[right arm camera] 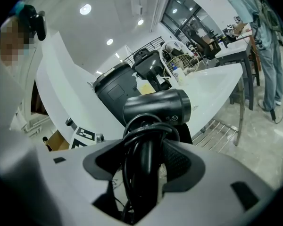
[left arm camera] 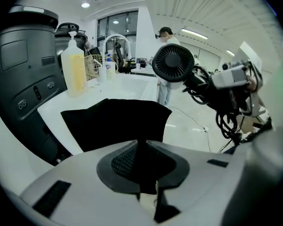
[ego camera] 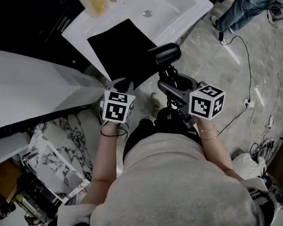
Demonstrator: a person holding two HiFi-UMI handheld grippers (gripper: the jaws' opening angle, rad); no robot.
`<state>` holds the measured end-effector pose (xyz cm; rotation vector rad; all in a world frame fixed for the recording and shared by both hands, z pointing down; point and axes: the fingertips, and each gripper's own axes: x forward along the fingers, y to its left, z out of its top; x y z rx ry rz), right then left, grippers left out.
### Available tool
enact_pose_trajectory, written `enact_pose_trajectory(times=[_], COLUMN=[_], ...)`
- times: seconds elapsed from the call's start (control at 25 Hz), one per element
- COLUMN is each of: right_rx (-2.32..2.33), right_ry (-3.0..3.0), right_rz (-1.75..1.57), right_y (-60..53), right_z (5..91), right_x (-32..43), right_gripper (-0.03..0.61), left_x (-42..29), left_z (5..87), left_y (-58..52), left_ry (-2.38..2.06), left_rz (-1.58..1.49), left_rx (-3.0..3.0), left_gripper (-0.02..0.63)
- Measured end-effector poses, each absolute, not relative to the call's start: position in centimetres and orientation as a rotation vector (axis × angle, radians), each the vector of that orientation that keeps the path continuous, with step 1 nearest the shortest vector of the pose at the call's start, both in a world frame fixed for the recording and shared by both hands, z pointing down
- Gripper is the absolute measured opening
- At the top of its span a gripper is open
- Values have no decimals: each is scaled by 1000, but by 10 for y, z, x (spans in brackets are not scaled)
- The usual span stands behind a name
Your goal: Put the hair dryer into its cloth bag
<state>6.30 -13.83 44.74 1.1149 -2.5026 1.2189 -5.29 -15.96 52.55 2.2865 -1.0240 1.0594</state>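
Black cloth bag (ego camera: 120, 48) lying flat at the near corner of the white sink counter (ego camera: 179, 13), left gripper (left arm camera: 140, 159) pinched closed on the bag's near edge, right gripper (right arm camera: 148, 159) clamped around the hair dryer (right arm camera: 155, 106) by its cord-wrapped handle, dryer held in the air just beside the bag's right corner.

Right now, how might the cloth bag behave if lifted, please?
The cloth bag lies flat on the counter, so probably floppy and light. Pinched at one edge by the left gripper, its mouth would likely sag shut.
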Motion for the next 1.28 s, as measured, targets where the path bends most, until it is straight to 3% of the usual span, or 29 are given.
enact_pose_trajectory(times=[0.28, 1.28], right_rx=[935, 116], right_ry=[-2526, -2482], right_rz=[1067, 1004], right_y=[-122, -64], right_z=[445, 478], right_x=[61, 26], right_gripper=[259, 259], left_x=[-53, -41], left_z=[505, 448], left_y=[-173, -211], left_ry=[-1015, -1079], left_rz=[927, 778], left_rx=[2295, 2387], left_gripper=[21, 20])
